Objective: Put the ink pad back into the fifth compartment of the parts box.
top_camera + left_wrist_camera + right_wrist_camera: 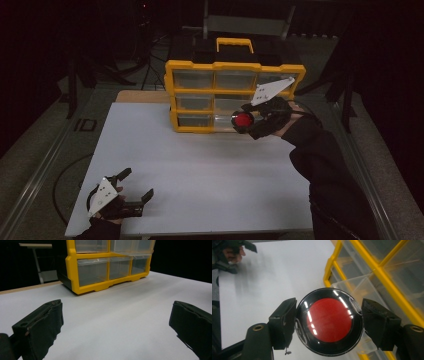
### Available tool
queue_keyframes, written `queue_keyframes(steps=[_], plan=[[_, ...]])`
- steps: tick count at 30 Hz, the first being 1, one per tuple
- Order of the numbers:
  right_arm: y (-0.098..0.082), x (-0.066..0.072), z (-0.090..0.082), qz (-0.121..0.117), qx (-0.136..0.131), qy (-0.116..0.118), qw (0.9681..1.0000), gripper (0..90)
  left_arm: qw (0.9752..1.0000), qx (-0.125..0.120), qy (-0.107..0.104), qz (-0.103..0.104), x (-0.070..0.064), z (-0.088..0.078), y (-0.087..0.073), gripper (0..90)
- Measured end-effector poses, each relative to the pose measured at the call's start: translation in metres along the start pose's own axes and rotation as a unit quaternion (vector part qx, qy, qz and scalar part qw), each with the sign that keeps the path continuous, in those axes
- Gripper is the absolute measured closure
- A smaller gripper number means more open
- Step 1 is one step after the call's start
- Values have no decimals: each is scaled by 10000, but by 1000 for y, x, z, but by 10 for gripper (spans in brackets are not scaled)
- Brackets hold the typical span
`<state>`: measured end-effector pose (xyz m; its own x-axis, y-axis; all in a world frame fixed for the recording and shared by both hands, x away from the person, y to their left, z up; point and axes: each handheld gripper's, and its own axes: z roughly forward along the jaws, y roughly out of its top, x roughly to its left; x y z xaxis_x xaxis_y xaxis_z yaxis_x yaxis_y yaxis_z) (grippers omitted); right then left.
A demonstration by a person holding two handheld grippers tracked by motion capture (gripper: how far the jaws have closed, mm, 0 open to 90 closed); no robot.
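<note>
Red-centred and black-rimmed, the round disc (329, 325) sits clamped between my right gripper's (248, 121) pads before the yellow drawer cabinet (195, 92), while my left gripper (131, 191) gapes empty above the white table (200, 170).

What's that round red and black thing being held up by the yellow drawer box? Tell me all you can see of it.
The round disc has a flat red centre inside a wide, glossy black rim that mirrors the lights; it looks like plastic, with small clear tabs at its two sides. The right claw is shut on it, one black pad pressing each side of the rim. It hangs above the white table, just in front of the yellow drawer cabinet, near an open clear drawer.
</note>
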<state>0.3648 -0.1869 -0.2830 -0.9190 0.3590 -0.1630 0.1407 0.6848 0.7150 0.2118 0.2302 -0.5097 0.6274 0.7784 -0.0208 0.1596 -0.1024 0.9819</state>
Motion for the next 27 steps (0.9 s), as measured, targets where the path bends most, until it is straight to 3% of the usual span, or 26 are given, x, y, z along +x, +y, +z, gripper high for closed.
queue_keyframes(steps=[11,27], plan=[[7,-21,6,213,-29,-116,9997,302,10000,-12,-3,-20,1,0,0,0],[15,-54,12,655,-102,-529,9964,302,10000,-26,-5,-39,1,-1,0,0]])
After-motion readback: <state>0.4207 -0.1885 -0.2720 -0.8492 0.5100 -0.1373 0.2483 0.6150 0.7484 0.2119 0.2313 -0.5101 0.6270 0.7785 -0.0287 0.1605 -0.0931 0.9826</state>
